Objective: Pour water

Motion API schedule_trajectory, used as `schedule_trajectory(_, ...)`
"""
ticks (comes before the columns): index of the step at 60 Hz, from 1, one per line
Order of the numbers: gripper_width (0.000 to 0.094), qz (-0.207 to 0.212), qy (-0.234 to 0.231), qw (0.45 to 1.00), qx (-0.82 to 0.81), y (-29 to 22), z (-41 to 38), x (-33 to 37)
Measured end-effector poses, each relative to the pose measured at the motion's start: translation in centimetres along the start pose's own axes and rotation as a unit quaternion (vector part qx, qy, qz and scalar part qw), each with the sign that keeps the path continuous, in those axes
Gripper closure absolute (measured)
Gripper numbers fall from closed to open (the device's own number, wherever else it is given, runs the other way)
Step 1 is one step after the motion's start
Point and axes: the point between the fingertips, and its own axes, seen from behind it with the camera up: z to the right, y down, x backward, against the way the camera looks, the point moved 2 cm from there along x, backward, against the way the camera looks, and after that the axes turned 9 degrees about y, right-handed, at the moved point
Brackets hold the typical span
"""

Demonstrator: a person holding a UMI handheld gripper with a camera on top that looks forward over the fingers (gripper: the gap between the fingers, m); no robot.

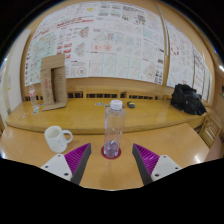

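A clear plastic water bottle (113,128) with a white cap stands upright on a red coaster (111,153) on the wooden table (180,145). It sits just ahead of my gripper (111,158), centred between the two fingers with a wide gap on each side. The gripper is open, its purple pads (77,157) facing inward. A white mug (58,138) stands on the table to the left of the bottle, beyond the left finger.
A cardboard box (53,82) stands on the far bench at the left. A black bag (186,98) lies on the bench at the right. Paper charts cover the back wall (110,40). A small clear cup (35,100) sits near the box.
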Motion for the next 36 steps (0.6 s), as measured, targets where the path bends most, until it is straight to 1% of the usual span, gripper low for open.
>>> schedule_trajectory(6,0.0088,-0.002,-0.002,1.0,0.001,0.7,0.2,6.9)
schedule_trajectory(15,0.0085,-0.018,-0.001,1.0,0.001,2.7,1.0,17.3)
schedule_trajectory(20,0.0087,-0.018,0.004,1.0,0.004,3.5,1.8,21.6)
schedule_trajectory(29,0.0085,-0.025,0.005,1.0,0.002,4.9,2.8,27.1)
schedule_trajectory(36,0.0086,-0.023,0.009,1.0,0.003,5.3,3.7,29.1)
